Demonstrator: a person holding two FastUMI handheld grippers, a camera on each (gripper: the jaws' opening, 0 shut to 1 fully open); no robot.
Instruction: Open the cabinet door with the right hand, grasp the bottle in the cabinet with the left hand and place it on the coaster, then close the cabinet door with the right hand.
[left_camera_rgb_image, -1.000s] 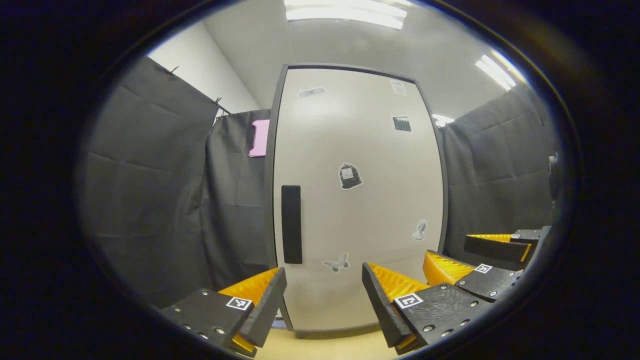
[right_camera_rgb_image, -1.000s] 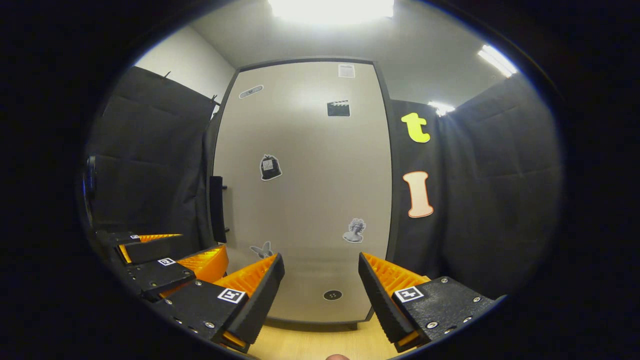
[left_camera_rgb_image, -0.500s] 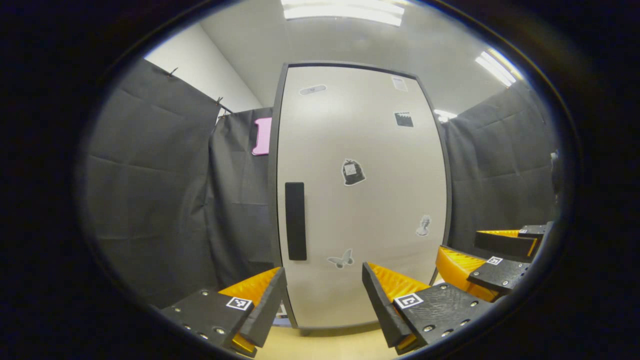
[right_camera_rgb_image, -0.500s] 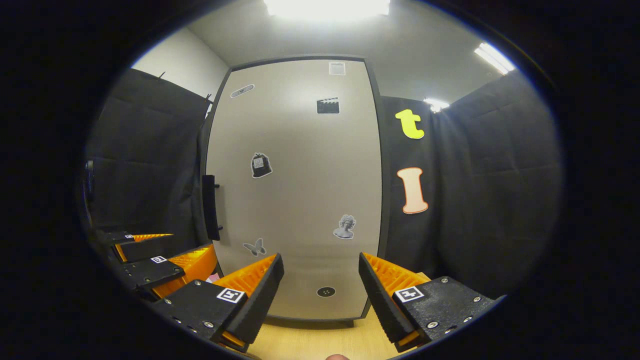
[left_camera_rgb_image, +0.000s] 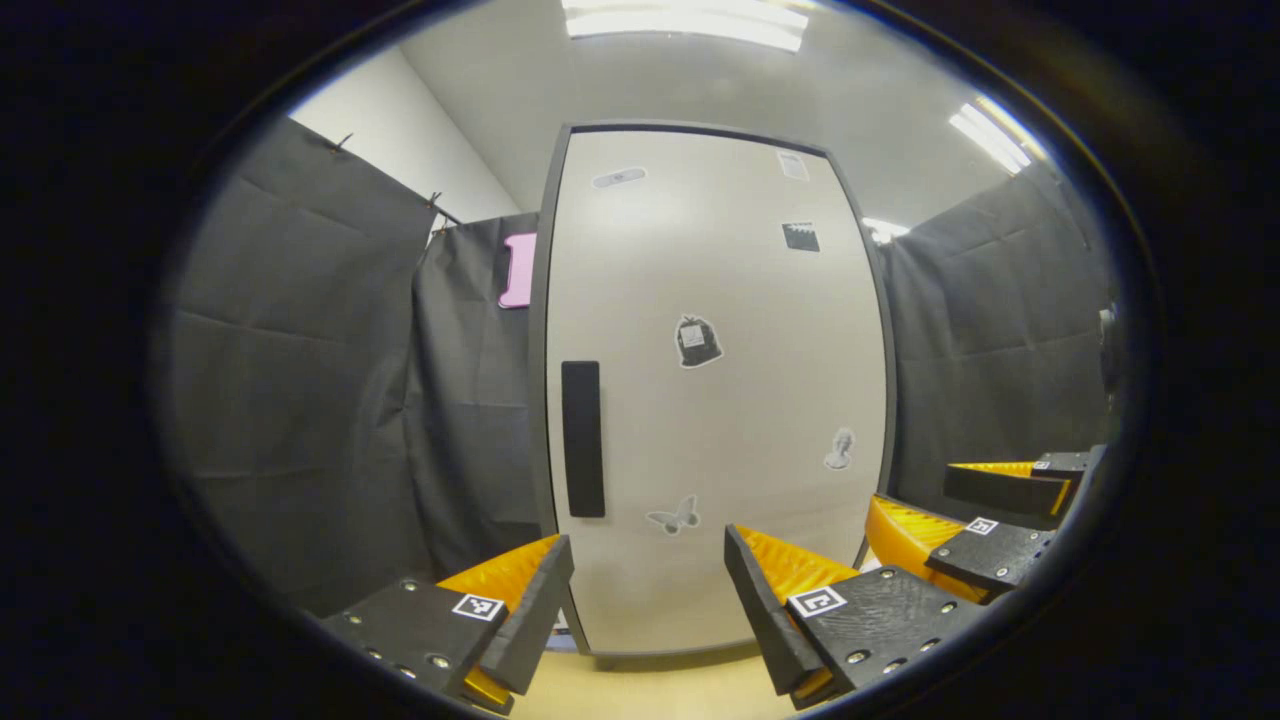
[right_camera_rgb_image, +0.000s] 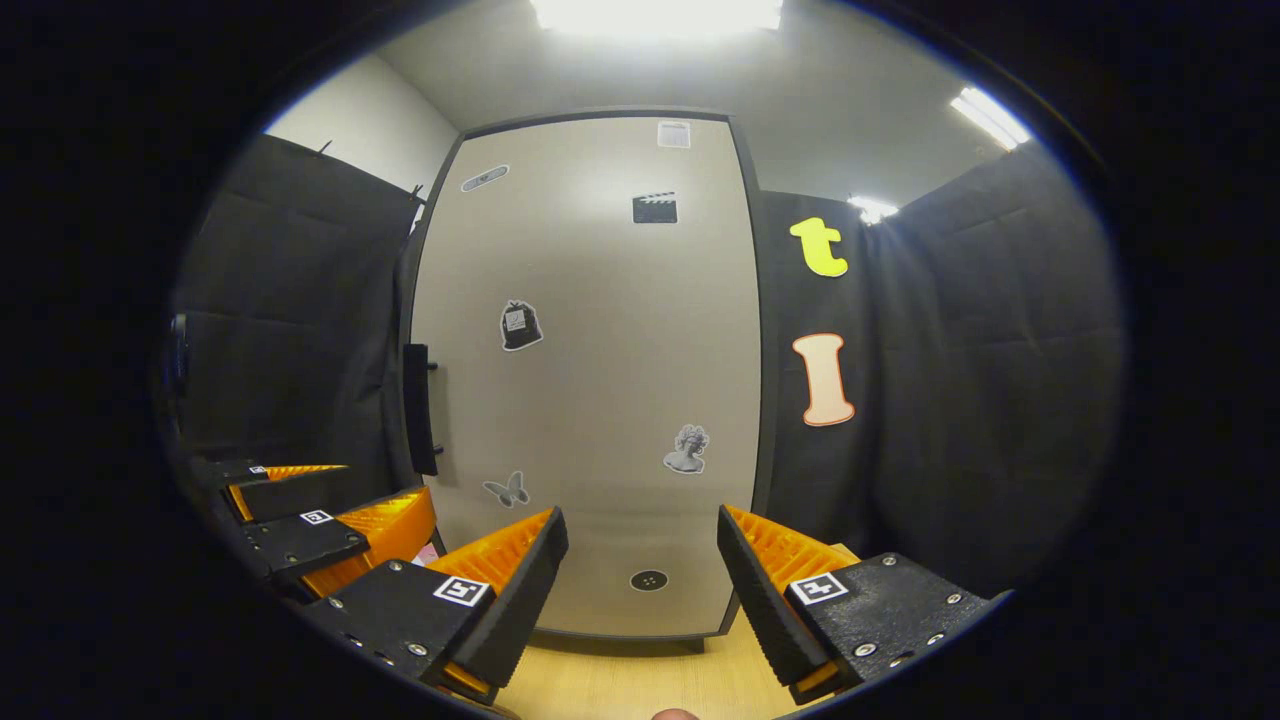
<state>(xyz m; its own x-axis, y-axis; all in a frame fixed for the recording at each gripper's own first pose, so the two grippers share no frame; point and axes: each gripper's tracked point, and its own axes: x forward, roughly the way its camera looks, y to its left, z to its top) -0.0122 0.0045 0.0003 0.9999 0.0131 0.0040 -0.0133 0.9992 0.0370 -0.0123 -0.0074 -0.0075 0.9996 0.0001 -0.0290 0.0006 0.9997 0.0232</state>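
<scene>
- The cabinet door stood closed and upright on the wooden tabletop, facing both grippers; the bottle was not visible behind it.
- A dark vertical handle sat near the door's left edge in the left gripper view; in the right gripper view the same handle stood out from the left edge of the door.
- Small stickers, among them a butterfly and a bust, marked the door face.
- The left gripper was held before the door with its jaws spread apart, nothing between them, not touching the door.
- The right gripper likewise had its jaws wide apart and empty, short of the door.
- In the left gripper view the right gripper appeared at the lower right; in the right gripper view the left gripper appeared at the lower left.
</scene>
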